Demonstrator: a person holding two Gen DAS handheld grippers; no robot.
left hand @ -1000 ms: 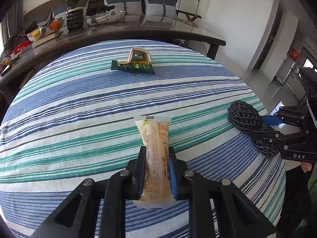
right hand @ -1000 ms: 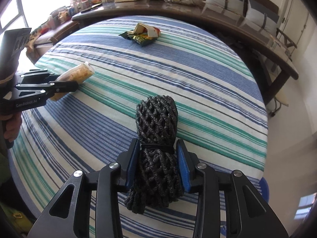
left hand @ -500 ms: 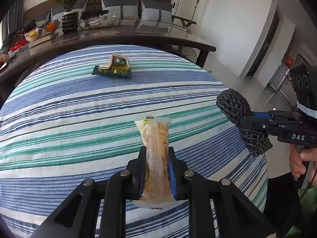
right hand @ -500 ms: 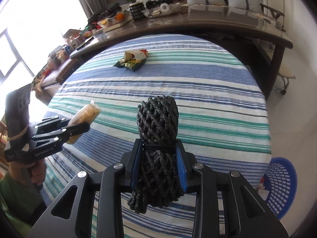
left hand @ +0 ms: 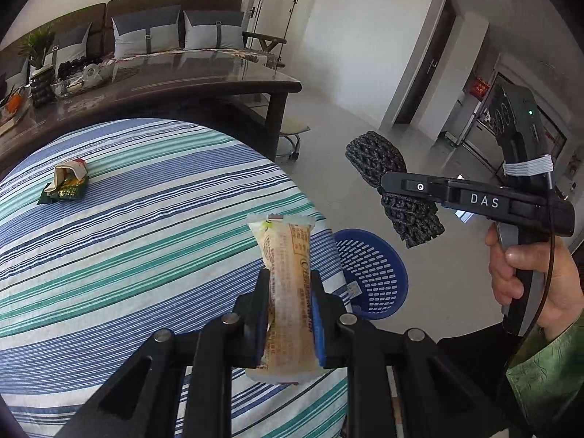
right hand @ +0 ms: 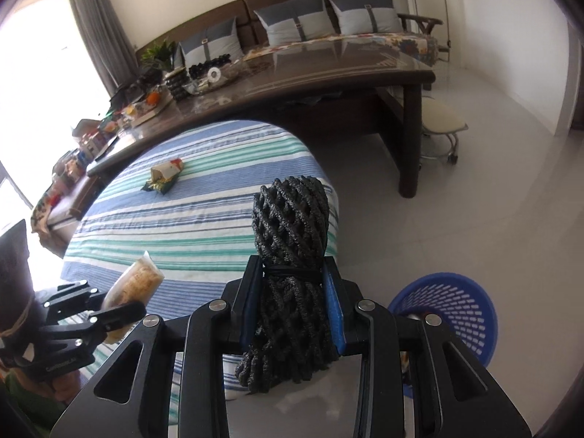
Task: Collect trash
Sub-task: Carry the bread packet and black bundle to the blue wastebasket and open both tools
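My left gripper (left hand: 288, 314) is shut on a tan snack wrapper (left hand: 288, 273), held over the right edge of the striped table (left hand: 127, 255); it also shows in the right wrist view (right hand: 131, 284). My right gripper (right hand: 294, 303) is shut on a black foam net (right hand: 292, 226), held past the table's edge above the floor; the net also shows in the left wrist view (left hand: 387, 179). A blue perforated basket (left hand: 376, 273) stands on the floor beside the table, also in the right wrist view (right hand: 460, 306). A green and cream wrapper (left hand: 65, 182) lies on the far side of the table.
A long dark table (right hand: 328, 73) with cluttered items stands behind the striped table. A sofa with grey cushions (right hand: 310, 18) lines the wall. A small stool (right hand: 441, 120) stands by the dark table's leg. Bare pale floor (right hand: 492, 200) lies to the right.
Both grippers have swung right, off the table toward the blue basket, which has come into view. Each still holds its item.
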